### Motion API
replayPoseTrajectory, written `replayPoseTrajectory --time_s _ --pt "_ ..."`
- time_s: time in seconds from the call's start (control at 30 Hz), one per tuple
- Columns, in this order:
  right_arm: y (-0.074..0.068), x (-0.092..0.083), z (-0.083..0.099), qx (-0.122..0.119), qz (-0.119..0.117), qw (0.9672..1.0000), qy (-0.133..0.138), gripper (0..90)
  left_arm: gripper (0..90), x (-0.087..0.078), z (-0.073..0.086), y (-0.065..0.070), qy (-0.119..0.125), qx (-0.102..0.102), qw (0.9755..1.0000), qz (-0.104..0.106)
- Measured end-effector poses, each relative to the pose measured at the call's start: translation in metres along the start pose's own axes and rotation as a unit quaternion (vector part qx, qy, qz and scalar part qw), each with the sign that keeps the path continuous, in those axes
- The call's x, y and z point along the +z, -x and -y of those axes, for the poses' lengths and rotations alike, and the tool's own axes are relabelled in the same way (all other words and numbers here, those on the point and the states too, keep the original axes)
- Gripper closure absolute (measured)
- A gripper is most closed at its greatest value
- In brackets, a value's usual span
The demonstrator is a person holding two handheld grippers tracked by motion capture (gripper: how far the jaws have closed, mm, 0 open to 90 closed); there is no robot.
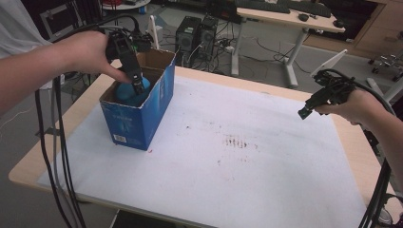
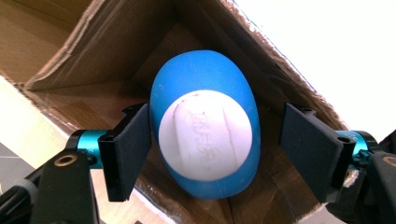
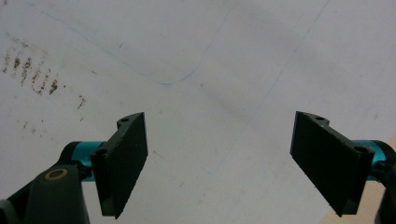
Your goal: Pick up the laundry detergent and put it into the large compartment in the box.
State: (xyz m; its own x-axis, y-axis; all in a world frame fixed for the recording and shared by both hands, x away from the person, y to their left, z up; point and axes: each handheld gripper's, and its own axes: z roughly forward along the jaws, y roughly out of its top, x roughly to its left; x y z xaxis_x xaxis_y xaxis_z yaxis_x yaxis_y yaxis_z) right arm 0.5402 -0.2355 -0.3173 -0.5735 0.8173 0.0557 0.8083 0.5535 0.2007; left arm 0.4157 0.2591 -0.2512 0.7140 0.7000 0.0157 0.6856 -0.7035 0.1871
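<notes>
Left gripper (image 2: 215, 154) sits spread over the blue egg-shaped object (image 2: 205, 135) in the cardboard box (image 1: 157, 102), 1 jaw touching its side, the other apart; right gripper (image 3: 229, 163) hangs spread and empty, well apart.

Both claws: flat black jaw plates w/ screws, cyan anodised rails, brass insert. Black cables trailing. White sleeve on left arm.
</notes>
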Motion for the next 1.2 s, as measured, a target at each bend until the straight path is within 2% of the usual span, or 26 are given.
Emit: replayPoseTrajectory --time_s 0.17,0.37,0.63,0.97,1.2 --pt "-0.003 0.001 -0.002 -0.003 -0.003 1.0 0.0 18.3 22.6 -0.007 0.002 0.0 0.003 0.002 0.9999 -0.013" --pt "-0.005 0.002 -0.004 -0.004 -0.006 1.0 -0.001 18.3 22.6 -0.017 0.005 0.0 0.011 0.004 0.9998 -0.018" --pt "-0.005 -0.001 -0.002 -0.003 -0.004 1.0 0.002 18.3 22.6 -0.035 0.001 0.004 0.021 0.014 0.9994 -0.025" --pt "-0.003 -0.004 0.0 0.0 -0.005 1.0 0.007 18.3 22.6 -0.057 -0.017 0.023 0.039 0.047 0.9977 -0.029" --pt "-0.003 -0.007 0.002 -0.001 -0.005 0.9999 0.01 18.3 22.6 -0.058 -0.038 0.043 0.044 0.081 0.9955 -0.024"
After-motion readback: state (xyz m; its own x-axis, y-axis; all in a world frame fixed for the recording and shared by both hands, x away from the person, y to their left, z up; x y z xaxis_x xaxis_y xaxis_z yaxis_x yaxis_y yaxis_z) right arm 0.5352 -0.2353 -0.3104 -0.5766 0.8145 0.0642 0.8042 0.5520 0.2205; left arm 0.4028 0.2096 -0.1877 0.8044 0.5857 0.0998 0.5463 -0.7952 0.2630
